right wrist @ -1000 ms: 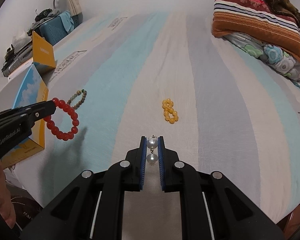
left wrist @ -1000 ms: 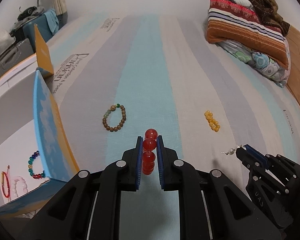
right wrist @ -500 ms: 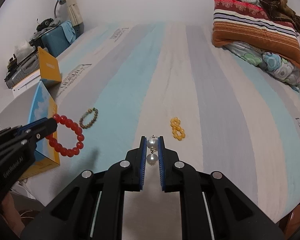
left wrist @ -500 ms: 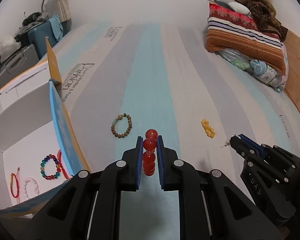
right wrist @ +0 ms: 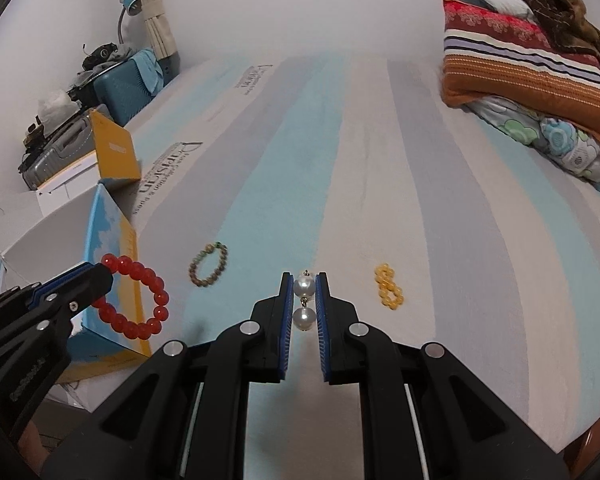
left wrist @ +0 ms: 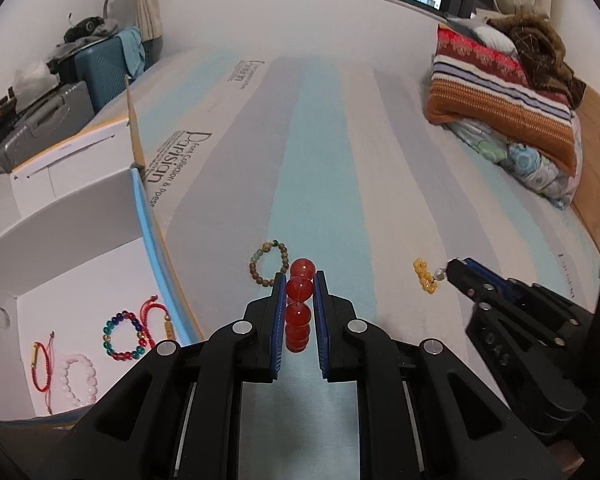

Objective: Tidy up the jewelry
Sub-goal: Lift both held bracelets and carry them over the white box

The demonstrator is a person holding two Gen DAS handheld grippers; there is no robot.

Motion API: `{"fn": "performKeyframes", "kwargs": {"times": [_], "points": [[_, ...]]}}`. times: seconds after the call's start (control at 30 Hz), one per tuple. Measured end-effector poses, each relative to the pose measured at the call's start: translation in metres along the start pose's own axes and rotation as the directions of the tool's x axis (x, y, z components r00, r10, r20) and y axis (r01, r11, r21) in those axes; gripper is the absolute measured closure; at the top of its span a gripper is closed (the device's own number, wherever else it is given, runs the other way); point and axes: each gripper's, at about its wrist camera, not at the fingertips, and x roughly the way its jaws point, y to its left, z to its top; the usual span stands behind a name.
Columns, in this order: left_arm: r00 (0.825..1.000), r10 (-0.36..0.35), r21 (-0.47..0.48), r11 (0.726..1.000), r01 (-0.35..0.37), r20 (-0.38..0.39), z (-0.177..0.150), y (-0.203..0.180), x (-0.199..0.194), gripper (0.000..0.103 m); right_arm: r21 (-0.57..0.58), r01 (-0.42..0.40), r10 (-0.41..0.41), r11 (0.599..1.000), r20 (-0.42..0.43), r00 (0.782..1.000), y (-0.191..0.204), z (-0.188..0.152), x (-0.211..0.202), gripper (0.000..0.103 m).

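- Red bead bracelet [right wrist: 134, 300] clamped in left gripper [left wrist: 299, 280]; pearl earring [right wrist: 304, 300] pinched by right gripper [right wrist: 304, 284].
- Step in hand, judged: carrying both to open box [left wrist: 80, 216]; next, lower inside and release.

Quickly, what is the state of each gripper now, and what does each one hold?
Left gripper: closed on the red bead bracelet.
Right gripper: closed on the pearl earring.
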Motion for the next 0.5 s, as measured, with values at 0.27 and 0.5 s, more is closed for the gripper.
{"fn": "performKeyframes", "kwargs": {"times": [0.27, 0.5], "points": [[0.998, 0.052, -0.041, 0.998, -0.051, 0.027, 0.007, 0.029, -0.024, 0.09, -0.038, -0.033, 0.034, 0.999, 0.019, 0.999, 0.032, 0.011, -0.006, 0.092], [0.996, 0.077, -0.081, 0.994, -0.074, 0.036, 0.005, 0.061, -0.044, 0.09, -0.087, -0.066, 0.07, 0.994, 0.035, 0.997, 0.069, 0.016, -0.014, 0.092]]}}
